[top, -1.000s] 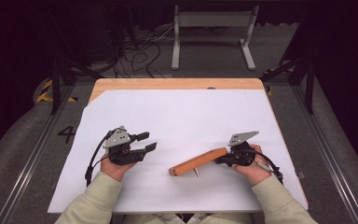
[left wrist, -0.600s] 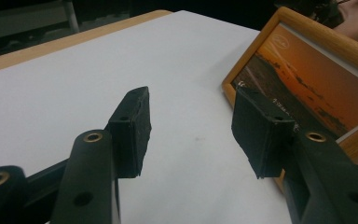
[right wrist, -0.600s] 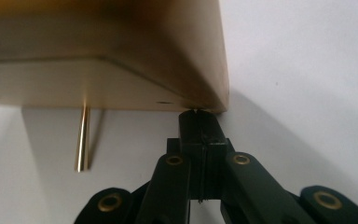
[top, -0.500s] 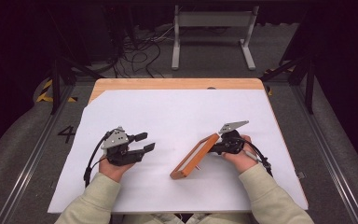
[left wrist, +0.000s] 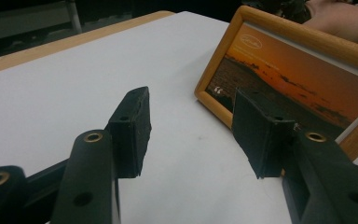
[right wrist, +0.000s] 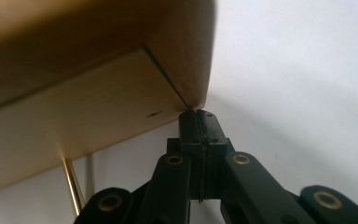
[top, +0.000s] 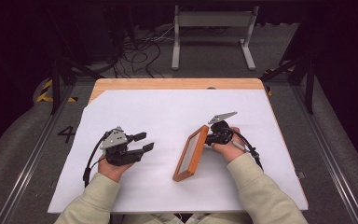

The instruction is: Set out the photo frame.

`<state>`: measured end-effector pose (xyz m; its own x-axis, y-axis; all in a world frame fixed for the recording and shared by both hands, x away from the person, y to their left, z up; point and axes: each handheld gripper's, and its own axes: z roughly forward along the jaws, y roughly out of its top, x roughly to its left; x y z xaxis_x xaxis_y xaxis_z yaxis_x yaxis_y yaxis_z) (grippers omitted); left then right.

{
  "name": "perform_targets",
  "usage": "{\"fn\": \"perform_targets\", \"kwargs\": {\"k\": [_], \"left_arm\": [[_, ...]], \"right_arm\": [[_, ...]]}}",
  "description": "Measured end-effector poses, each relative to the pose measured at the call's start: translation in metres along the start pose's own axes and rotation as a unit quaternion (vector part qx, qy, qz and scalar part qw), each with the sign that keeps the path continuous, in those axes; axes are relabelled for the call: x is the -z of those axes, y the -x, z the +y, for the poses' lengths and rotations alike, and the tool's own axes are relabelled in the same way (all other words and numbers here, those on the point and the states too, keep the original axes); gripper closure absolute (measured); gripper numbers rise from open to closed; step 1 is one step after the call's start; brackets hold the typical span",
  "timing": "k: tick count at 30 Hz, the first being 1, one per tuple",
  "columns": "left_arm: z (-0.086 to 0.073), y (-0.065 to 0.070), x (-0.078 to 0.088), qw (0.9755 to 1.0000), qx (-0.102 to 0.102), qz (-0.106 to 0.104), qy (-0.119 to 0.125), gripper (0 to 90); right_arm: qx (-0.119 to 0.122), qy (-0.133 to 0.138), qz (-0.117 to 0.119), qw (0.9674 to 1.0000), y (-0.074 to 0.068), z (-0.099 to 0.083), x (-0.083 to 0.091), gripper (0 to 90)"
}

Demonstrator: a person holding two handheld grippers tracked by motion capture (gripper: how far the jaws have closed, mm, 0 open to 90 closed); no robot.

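The rectangular wooden picture frame (top: 192,152) with a sunset photo stands tilted on the white table sheet (top: 168,112), the closed right gripper (top: 208,136) at its right edge, the left gripper (top: 144,141) open to its left.

Bare white sheet (top: 168,112) lies open ahead of the left gripper (top: 142,142) and across the far half; the tilted picture frame (top: 191,153) (standing on edge) blocks the middle-right.
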<state>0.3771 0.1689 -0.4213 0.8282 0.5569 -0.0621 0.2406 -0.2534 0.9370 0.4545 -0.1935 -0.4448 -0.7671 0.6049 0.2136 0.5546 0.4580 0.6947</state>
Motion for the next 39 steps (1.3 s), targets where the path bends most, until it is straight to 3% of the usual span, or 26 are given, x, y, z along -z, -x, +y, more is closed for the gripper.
{"fn": "perform_targets", "kwargs": {"k": [11,16,20,23,27,35,39], "left_arm": [[0.001,0.0,0.001,1.0,0.001,-0.002,0.001,47.3],[0.0,0.0,0.0,1.0,0.004,-0.002,0.003,47.3],[0.001,0.0,0.0,1.0,0.001,-0.002,0.004,47.3],[0.001,0.0,0.0,1.0,0.002,0.0,0.002,47.2],[0.003,0.001,0.0,0.9998,0.003,0.019,-0.005,45.9],[0.002,-0.004,0.002,0.9988,0.019,0.038,-0.024,43.4],[0.003,-0.003,0.003,0.9985,0.009,0.043,-0.031,43.1]], "right_arm": [[0.017,-0.004,0.0,0.9998,-0.008,0.024,-0.025,90.0],[0.022,-0.008,0.013,0.9996,-0.008,0.029,-0.031,90.0],[0.028,-0.003,0.007,0.9996,-0.008,0.03,-0.031,90.0],[0.028,0.001,-0.014,0.9995,-0.007,0.029,-0.022,90.0],[0.022,0.008,-0.031,0.9992,-0.008,0.027,-0.005,85.0],[0.015,0.022,-0.044,0.9987,-0.008,0.023,0.029,78.1],[0.024,0.022,-0.048,0.9983,-0.013,0.025,0.043,73.2]]}}
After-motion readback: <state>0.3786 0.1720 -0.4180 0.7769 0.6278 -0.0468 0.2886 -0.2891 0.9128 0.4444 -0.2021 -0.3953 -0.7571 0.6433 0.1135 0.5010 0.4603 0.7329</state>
